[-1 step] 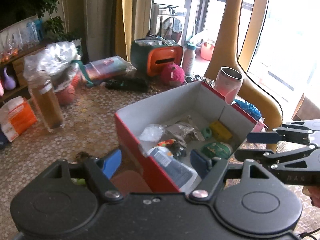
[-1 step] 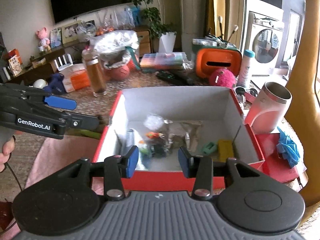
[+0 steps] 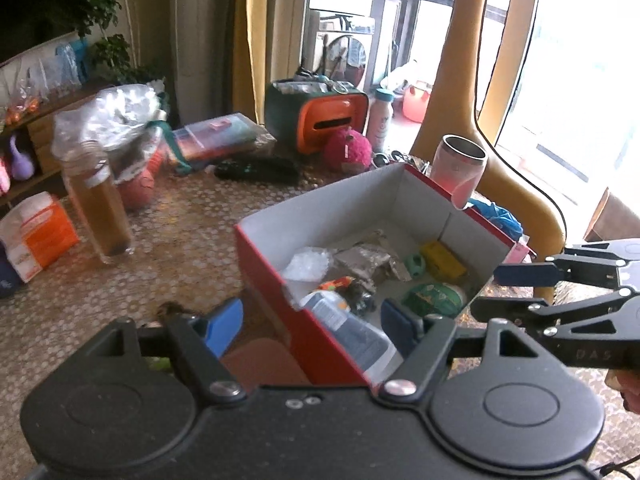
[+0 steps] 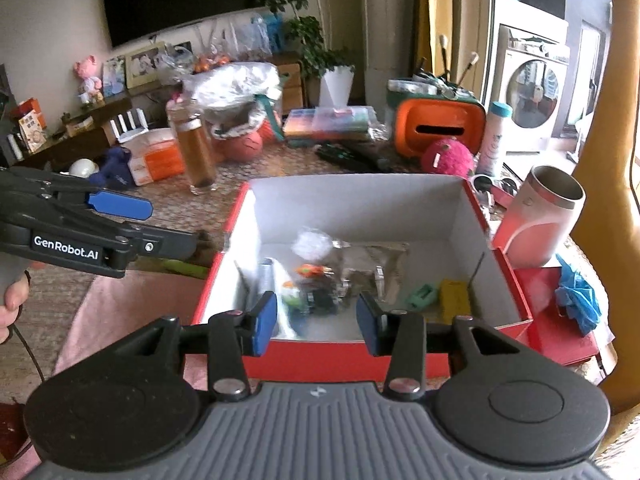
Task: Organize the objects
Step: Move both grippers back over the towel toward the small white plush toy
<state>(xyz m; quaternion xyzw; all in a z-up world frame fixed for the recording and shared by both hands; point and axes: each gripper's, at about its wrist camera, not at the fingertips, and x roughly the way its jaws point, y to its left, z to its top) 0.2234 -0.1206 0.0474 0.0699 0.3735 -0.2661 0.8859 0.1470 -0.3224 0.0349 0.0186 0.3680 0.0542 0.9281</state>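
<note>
Over one red box (image 4: 320, 360) both tools hang empty: left tool (image 3: 312, 326) wide, right tool (image 4: 316, 320) narrow, jaws opening.

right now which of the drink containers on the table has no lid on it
The pink tumbler just outside the red box: its steel mouth stands open. The amber bottle and the white bottle are both capped.

left gripper (image 3: 312, 322): my black frame, blue pads, silver pivot screws
right gripper (image 4: 316, 316): black, ribbed grey top, blue pads
marking: white "GenRobot.AI" on side
</note>
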